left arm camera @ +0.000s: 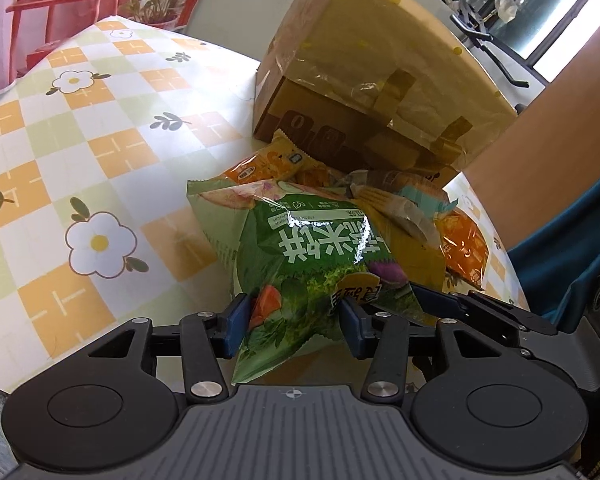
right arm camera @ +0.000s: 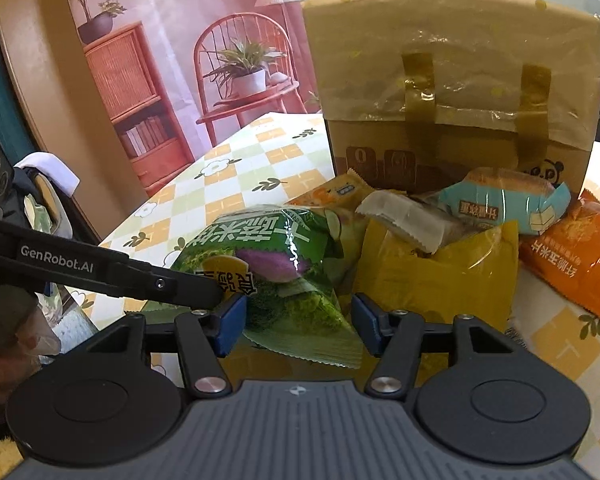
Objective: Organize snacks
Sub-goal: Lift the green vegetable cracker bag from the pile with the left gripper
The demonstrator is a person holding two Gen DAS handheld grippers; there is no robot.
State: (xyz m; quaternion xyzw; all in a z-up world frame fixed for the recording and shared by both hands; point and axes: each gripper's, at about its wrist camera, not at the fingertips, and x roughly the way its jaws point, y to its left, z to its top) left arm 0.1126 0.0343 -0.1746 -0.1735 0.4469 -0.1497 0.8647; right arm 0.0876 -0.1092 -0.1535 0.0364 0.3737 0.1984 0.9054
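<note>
The green rice-cracker bag (left arm camera: 300, 264) lies on top of the snack pile, in front of the taped cardboard box (left arm camera: 364, 80) on the worktop (left arm camera: 100, 152). Both claws stand around its near end, so the thin crinkled film could tear or slide out if they pull in different directions, I think. The left claw (left arm camera: 292, 320) is low and level, its blue pads touching the bag's sides, seemingly pinching it lightly. The right claw (right arm camera: 298, 320) is spread wider, the bag's sealed edge between its pads, and the left claw's finger crosses beside it.
</note>
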